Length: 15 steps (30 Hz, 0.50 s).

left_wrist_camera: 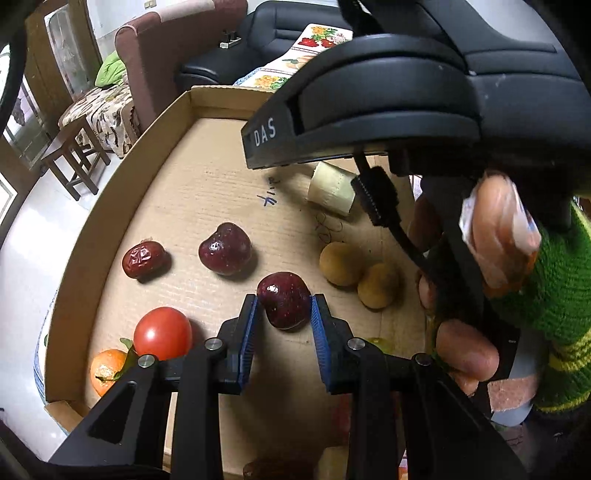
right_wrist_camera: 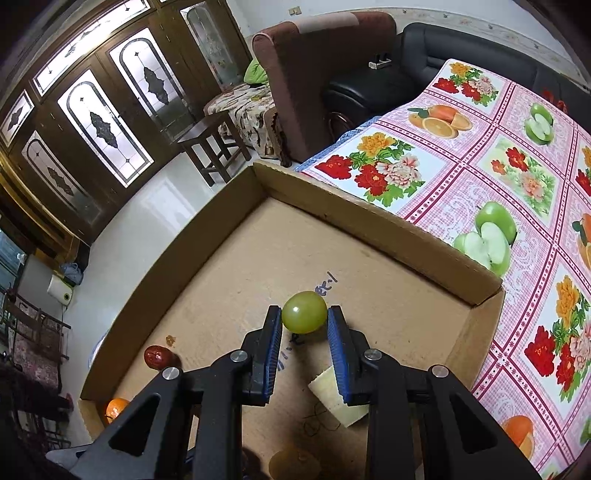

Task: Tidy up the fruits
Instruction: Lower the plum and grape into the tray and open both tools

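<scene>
Living room behind, brown armchair and black sofa past a shallow cardboard tray. Left wrist view: left gripper clamped on a dark cherry; second cherry, wrinkled date, tomato, half-hidden orange, two brown fruits on the tray floor; right-hand device blocking the upper right. Right wrist view: right gripper clenched on a green grape above the tray; pale chunk partly hidden; flowered tablecloth beside.
</scene>
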Each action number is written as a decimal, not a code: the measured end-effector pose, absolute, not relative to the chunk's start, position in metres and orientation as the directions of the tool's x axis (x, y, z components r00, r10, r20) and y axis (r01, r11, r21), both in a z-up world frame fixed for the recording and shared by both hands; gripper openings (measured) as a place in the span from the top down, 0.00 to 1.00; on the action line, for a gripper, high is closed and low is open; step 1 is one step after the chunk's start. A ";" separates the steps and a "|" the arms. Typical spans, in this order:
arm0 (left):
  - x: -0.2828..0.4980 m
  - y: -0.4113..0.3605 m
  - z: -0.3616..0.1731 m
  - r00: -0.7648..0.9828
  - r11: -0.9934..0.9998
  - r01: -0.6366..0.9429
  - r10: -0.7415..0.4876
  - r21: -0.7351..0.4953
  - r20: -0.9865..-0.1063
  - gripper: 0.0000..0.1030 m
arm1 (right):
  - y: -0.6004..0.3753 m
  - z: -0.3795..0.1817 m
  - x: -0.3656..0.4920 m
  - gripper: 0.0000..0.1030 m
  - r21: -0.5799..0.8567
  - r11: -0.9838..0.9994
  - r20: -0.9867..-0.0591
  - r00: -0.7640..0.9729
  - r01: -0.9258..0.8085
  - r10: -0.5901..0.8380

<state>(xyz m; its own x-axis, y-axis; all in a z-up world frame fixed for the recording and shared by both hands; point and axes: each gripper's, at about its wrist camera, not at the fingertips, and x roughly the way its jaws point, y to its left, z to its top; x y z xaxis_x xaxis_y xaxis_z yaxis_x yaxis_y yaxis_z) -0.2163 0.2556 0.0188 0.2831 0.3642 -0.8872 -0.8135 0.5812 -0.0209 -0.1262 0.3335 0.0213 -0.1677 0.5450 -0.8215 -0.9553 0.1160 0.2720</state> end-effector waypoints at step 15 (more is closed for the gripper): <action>-0.219 0.256 0.020 0.263 0.557 -0.831 0.372 -0.013 -0.890 0.55 | 0.334 0.020 -0.126 0.61 0.267 0.103 -0.823 -0.171 -0.958 0.542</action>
<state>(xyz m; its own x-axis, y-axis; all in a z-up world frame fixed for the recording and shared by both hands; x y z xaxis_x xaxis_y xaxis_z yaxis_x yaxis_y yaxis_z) -0.2191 0.2561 0.0199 0.2632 0.3720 -0.8901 -0.8307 0.5566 -0.0131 -0.1257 0.3336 0.0197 -0.1709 0.5416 -0.8231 -0.9583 0.1029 0.2667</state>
